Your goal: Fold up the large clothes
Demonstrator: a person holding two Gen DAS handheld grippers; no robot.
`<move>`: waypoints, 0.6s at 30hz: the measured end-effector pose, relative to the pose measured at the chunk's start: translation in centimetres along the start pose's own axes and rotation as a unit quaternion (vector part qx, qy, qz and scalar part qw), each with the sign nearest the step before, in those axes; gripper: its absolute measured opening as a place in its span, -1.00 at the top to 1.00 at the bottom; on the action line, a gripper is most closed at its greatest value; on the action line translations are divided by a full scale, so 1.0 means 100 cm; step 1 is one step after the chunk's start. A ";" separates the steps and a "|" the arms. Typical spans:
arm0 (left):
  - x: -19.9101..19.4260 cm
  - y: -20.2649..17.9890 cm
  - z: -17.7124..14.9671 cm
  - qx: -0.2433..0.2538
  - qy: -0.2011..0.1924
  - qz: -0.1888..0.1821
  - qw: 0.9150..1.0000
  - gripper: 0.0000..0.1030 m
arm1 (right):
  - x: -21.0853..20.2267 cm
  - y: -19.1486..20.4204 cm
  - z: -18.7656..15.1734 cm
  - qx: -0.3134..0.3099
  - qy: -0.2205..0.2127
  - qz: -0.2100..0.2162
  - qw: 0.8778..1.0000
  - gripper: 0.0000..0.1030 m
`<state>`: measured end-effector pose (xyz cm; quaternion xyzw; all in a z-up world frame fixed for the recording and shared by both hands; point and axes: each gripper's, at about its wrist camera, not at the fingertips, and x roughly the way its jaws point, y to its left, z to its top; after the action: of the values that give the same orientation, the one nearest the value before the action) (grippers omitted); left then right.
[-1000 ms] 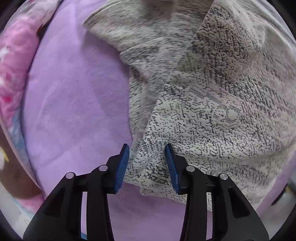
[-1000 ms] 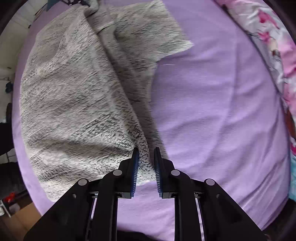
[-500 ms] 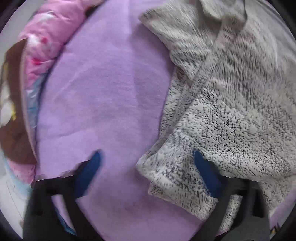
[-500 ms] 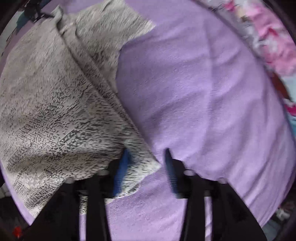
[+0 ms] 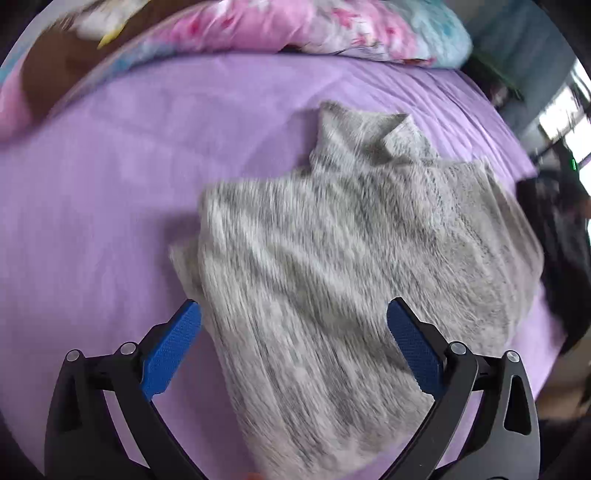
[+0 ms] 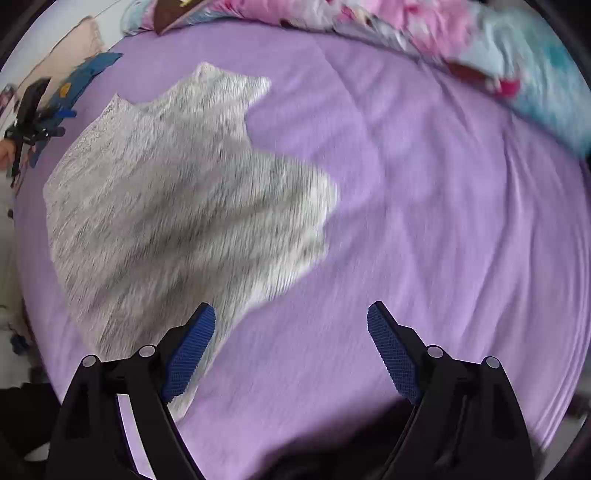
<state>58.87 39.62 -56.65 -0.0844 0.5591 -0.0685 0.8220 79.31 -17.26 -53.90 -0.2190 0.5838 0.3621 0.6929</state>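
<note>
Vs 1 s ago: both claws were pinched on the grey knit sweater [image 5: 332, 266]; now left gripper [image 5: 293, 347] & right gripper [image 6: 291, 347] spread wide, right's jaws just been opening, nothing between. Sweater lies folded on purple bedsheet [image 6: 424, 221]. Knit blurred; its near edge cut off by frame.

The sweater [image 5: 332, 266] looked like fuzzy grey knit, kinda heathered. The purple sheet [image 6: 424, 206] under it was soft matt cloth, faintly creased. The far quilt [image 5: 295, 26] was printed fabric. Gripper pads [image 6: 190, 354] were blue textured plastic on matt black arms.
</note>
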 end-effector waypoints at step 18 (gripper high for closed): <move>0.011 0.041 -0.099 -0.210 0.011 -0.082 0.974 -0.88 | 0.008 -0.052 -0.094 0.353 -0.110 0.136 0.919 -0.65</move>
<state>50.11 42.75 -62.15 -0.2998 0.5614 -0.0182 0.7711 77.22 -27.22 -57.34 0.1624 0.6180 0.2452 0.7291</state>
